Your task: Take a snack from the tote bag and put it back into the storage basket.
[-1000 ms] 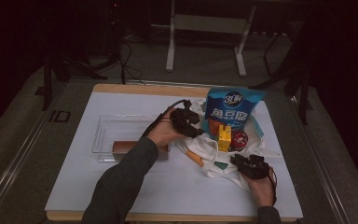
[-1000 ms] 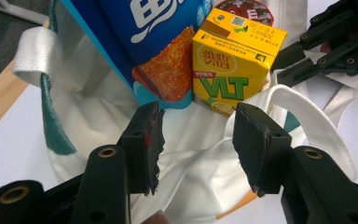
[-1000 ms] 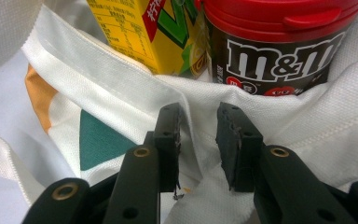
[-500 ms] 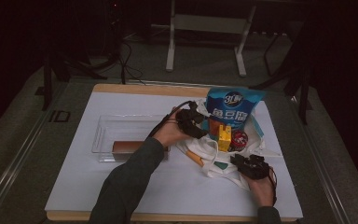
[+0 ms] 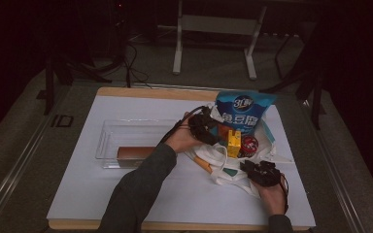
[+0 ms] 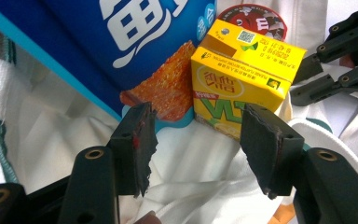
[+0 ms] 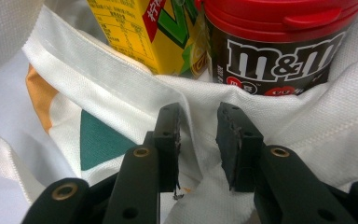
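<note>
**Yellow juice carton next in line as your left gripper closes in on the bag**

The yellow juice carton stands in the mouth of the white cloth bag near the middle of the bench, with the big blue snack pouch just behind it and the red-lidded M&M's tub touching its side. Over the last second your left gripper has moved from the bag's left edge further in towards the pouch and carton; your right gripper has kept its place at the bag's near rim. I read that as you lining up to lift the carton out.

The carton looks square-edged and undented, glossy, with green lettering on its face and a printed code on top; it should take a firm pinch across its flat sides.

Your left jaws stand wide apart with nothing between them, the carton just ahead of the right-hand one. Your right jaws are narrowly parted over a fold of the bag's hem; I cannot tell whether they pinch it. To the left, a clear plastic tray holds a brown block.
</note>
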